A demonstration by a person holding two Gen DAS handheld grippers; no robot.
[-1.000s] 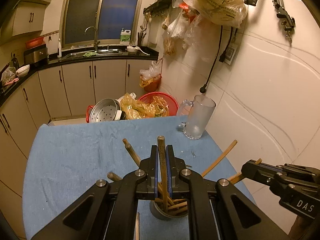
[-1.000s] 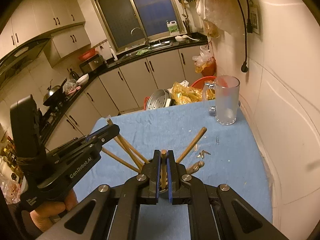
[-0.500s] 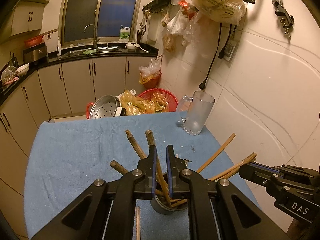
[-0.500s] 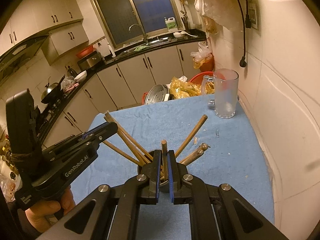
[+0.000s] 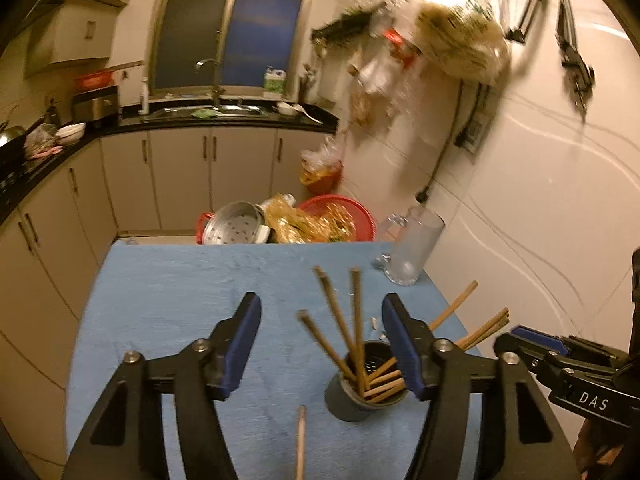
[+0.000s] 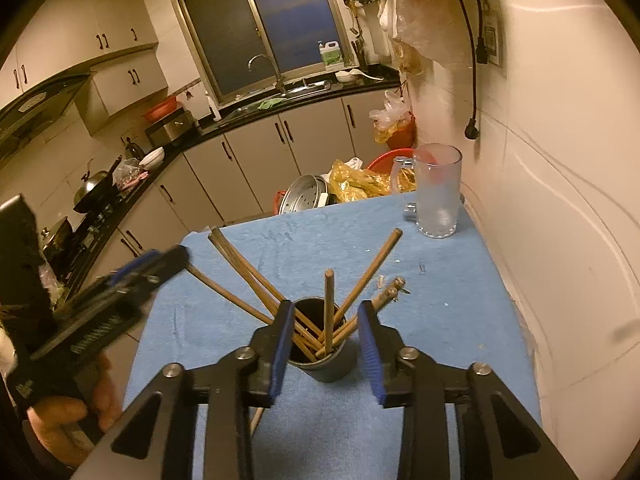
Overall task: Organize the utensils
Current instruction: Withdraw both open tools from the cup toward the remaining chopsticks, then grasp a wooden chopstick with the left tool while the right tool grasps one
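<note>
My left gripper (image 5: 320, 344) is spread wide with nothing between its blue pads. Just right of centre I see a dark cup (image 5: 362, 386) standing on the blue cloth (image 5: 180, 292) over the counter, wooden chopsticks (image 5: 340, 324) fanning out of it. One more chopstick (image 5: 300, 444) lies loose on the cloth near me. A glass mug (image 5: 414, 250) stands at the far right corner. My right gripper (image 5: 520, 338) pokes in from the right edge.
</note>
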